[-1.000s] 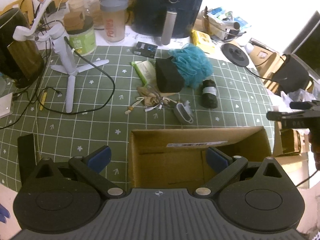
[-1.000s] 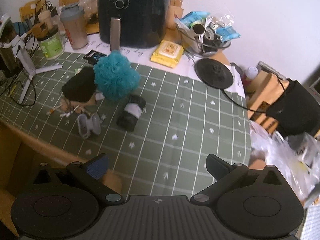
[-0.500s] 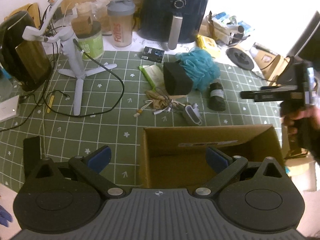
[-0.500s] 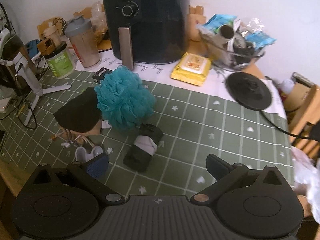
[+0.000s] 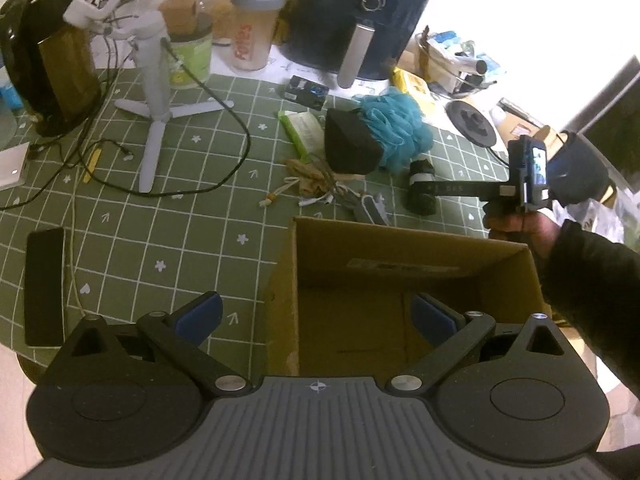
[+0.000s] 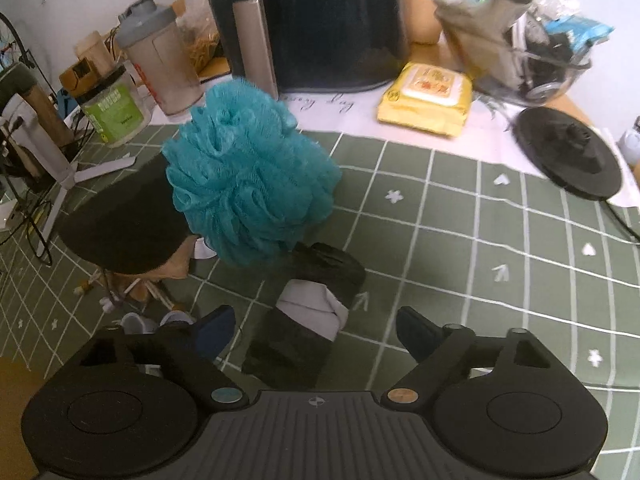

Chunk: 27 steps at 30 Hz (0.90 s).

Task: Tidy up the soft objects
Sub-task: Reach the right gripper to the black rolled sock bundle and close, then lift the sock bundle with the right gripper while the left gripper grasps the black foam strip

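An open cardboard box (image 5: 400, 280) stands at the near edge of the green checked mat. My left gripper (image 5: 316, 314) hangs open over the box's left wall, holding nothing. Beyond the box lie a teal bath pouf (image 5: 400, 128), a black foam block (image 5: 350, 146) and a black rolled cloth with a white band (image 5: 420, 188). A hand brings my right gripper (image 5: 460, 189) down onto that roll. In the right wrist view the roll (image 6: 308, 316) lies between the fingers of my right gripper (image 6: 316, 330); its jaws are closing, pads not pressing. The pouf (image 6: 252, 184) and block (image 6: 124, 224) sit just behind.
A black air fryer (image 5: 360, 12), shaker bottle (image 5: 252, 28), green jar (image 5: 192, 56), dark kettle (image 5: 52, 68) and white tripod (image 5: 154, 80) with cables line the back. A phone (image 5: 44, 284) lies left. Yellow wipes (image 6: 428, 98), a glass bowl (image 6: 532, 76) and a black disc (image 6: 572, 156) sit right.
My right gripper has dropped toward the black roll, which now lies between its fingers, and its jaws have narrowed. The left gripper has drifted slightly over the box.
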Available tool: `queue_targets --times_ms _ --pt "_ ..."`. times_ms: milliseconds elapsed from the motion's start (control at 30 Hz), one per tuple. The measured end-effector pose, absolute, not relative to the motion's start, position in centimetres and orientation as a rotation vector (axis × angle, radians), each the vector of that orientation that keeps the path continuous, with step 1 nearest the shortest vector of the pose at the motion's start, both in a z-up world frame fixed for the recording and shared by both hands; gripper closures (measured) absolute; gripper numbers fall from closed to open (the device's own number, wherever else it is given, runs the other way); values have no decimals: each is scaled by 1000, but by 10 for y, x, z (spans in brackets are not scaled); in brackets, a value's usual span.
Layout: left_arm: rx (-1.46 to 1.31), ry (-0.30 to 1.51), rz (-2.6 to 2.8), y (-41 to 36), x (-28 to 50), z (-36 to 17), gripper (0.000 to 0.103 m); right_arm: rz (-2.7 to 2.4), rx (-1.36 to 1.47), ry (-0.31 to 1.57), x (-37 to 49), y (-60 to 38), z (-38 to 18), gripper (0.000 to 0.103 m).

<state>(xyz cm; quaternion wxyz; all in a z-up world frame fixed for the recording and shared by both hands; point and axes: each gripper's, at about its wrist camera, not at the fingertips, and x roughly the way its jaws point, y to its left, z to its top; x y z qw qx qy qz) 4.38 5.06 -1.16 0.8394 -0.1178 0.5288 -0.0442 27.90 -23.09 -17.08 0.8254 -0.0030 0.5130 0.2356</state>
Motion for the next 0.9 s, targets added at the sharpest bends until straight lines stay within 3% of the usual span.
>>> queue_targets --times_ms 67,233,567,900 --pt "-254 1115 -82 53 43 -11 0 499 -5 1112 282 -227 -177 36" --pt "-262 1111 -65 58 45 -9 0 501 -4 1147 283 -219 -187 50" --pt "-258 1095 -98 56 56 -4 0 490 -38 1176 285 -215 -184 59" --pt "-173 1100 -100 52 72 -2 1 487 -17 1137 270 -237 -161 61"
